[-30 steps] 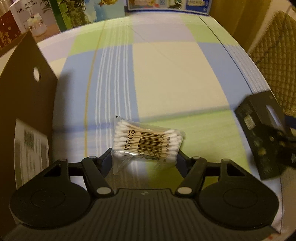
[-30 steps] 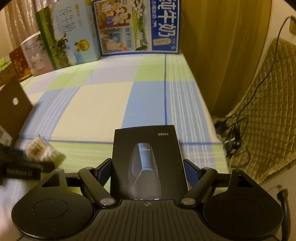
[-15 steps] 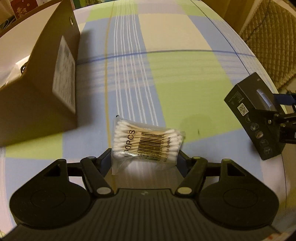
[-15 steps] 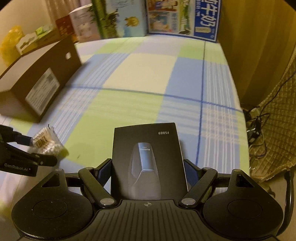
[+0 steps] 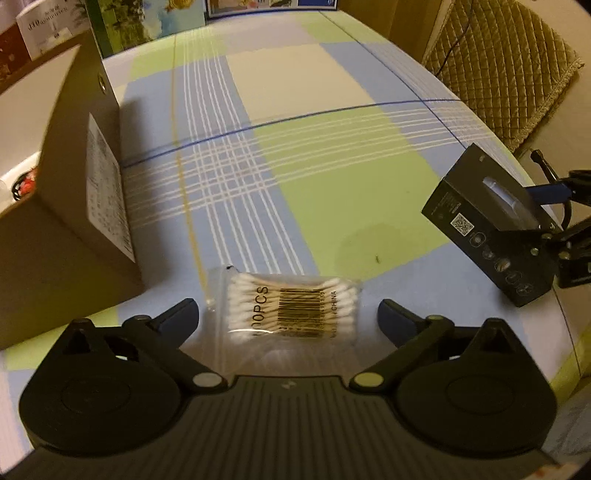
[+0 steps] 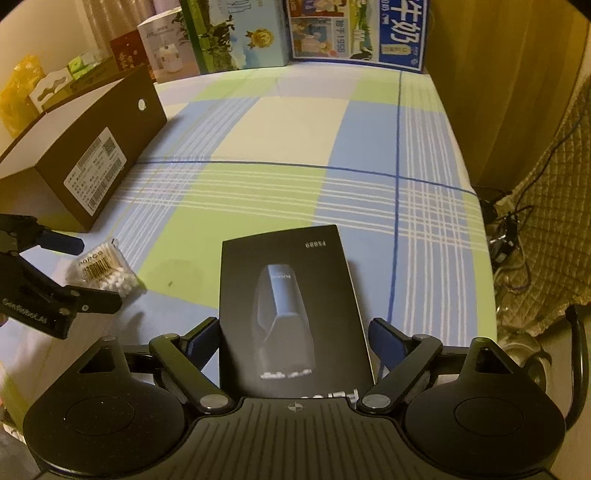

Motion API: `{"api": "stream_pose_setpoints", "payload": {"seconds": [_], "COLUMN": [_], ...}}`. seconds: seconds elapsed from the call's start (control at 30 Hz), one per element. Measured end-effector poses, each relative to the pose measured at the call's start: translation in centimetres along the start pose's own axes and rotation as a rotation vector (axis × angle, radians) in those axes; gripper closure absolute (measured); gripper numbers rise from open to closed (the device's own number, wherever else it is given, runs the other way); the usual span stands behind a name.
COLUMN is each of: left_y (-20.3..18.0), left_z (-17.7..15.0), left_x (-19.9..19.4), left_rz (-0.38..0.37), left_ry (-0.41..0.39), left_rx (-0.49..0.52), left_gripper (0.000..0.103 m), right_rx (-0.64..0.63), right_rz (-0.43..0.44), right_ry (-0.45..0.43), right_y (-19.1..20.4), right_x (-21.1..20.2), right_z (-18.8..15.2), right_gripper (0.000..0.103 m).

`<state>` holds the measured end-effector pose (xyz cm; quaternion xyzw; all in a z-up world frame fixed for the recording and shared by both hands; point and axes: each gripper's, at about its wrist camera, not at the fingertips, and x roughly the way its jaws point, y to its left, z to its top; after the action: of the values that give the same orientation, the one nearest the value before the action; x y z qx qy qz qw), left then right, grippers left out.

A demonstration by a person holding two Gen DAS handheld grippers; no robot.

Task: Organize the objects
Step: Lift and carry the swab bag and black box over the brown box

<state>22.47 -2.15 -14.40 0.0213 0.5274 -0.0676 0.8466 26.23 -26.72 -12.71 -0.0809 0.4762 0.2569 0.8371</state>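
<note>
A clear bag of cotton swabs (image 5: 291,310) lies on the checked tablecloth between the spread fingers of my left gripper (image 5: 288,321), which is open and not touching it. It also shows in the right wrist view (image 6: 103,271). My right gripper (image 6: 295,336) holds a black shaver box (image 6: 290,310) between its fingers, low over the table's right side. The box also shows in the left wrist view (image 5: 487,225). An open brown cardboard box (image 5: 66,206) stands at the left, seen too in the right wrist view (image 6: 92,155).
Milk cartons and printed boxes (image 6: 295,33) line the table's far edge. A quilted chair (image 5: 506,66) and cables (image 6: 513,236) are off the right edge. The checked tablecloth (image 6: 280,147) stretches between the boxes.
My left gripper has opened and let go of the cotton swab bag, which now lies on the cloth. Both grippers have shifted relative to the brown box. The right one keeps the black box.
</note>
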Motion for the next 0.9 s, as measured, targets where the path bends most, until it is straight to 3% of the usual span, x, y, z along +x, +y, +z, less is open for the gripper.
{"api": "stream_pose_setpoints", "payload": {"seconds": [0.1,0.2,0.33,0.9], "left_y": [0.5,0.9,1.1,2.9], "left_z": [0.1,0.1,0.2,-2.3], "left_x": [0.6,1.1,0.5,-2.4], "left_rz": [-0.012,-0.015,-0.006,0.079], "left_ry": [0.011,0.010,-0.022,-0.049], "left_rx": [-0.028,-0.039,-0.037,-0.164], "left_gripper": [0.002,0.010,0.035,0.035], "right_rx": [0.023,0.035,0.041,-0.012], "right_rz": [-0.001,0.000,-0.004,-0.034], "right_ry": [-0.007,-0.012,-0.020,0.003], "right_y": [-0.1,-0.1,0.1,0.3], "right_x": [-0.4,-0.6,-0.6,1.7], "right_z": [-0.2,-0.3,-0.2,0.9], "right_gripper": [0.016,0.016,0.016,0.016]}}
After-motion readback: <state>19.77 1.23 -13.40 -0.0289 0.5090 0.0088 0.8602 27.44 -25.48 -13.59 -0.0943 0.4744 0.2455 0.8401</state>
